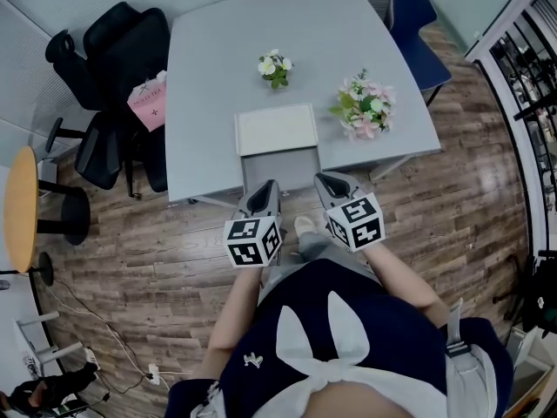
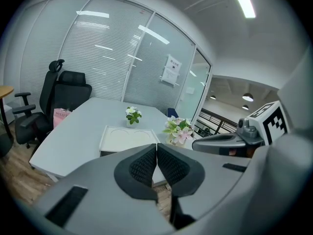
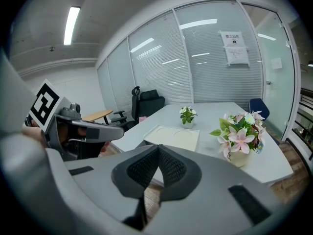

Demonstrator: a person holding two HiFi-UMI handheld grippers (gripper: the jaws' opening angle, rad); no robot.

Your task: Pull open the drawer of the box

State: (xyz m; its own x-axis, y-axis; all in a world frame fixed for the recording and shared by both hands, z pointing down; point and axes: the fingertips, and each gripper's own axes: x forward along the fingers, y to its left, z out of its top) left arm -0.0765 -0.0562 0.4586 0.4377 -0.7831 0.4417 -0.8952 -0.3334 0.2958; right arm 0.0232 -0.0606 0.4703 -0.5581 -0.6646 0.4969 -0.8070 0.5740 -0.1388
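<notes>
Room: glass-walled office with lowered blinds, wood-plank floor (image 1: 157, 268), one grey table (image 1: 218, 77)

1. Left gripper (image 2: 156, 146): ribbed pads (image 2: 142, 164) pressed flat together, nothing between them. Tips aim at 12 o'clock toward the table edge and stop short of it.
2. Right gripper (image 3: 158, 150): jaws likewise closed and empty. It sits just beside the left one, at its 3 o'clock, also short of the table.
3. Box (image 1: 277, 131): pale recessed top, set at the table's near edge, at 12 o'clock of both grippers. Its dark drawer front (image 1: 280, 168) faces the person. No handle can be made out, and whether the drawer is already partly out cannot be told.
4. Small white-flowered plant (image 1: 275, 68): at 12 o'clock of the box, apart from it.
5. Pink bouquet (image 1: 364, 110): at 3 o'clock of the box, near it.
6. Black office chair (image 1: 122, 68) with pink bag (image 1: 150, 103): at the table's 9 o'clock side.

Risks, as judged:
- Jaws that arrive closed would likely bump the drawer front and push the box back instead of gripping it.
- The box looks unanchored and sits at the table's edge, so a one-handed pull could drag the whole box toward 6 o'clock and off the table. Bracing it with the other gripper would probably prevent this.
- A right gripper reaching wide could clip the bouquet and tip it
</notes>
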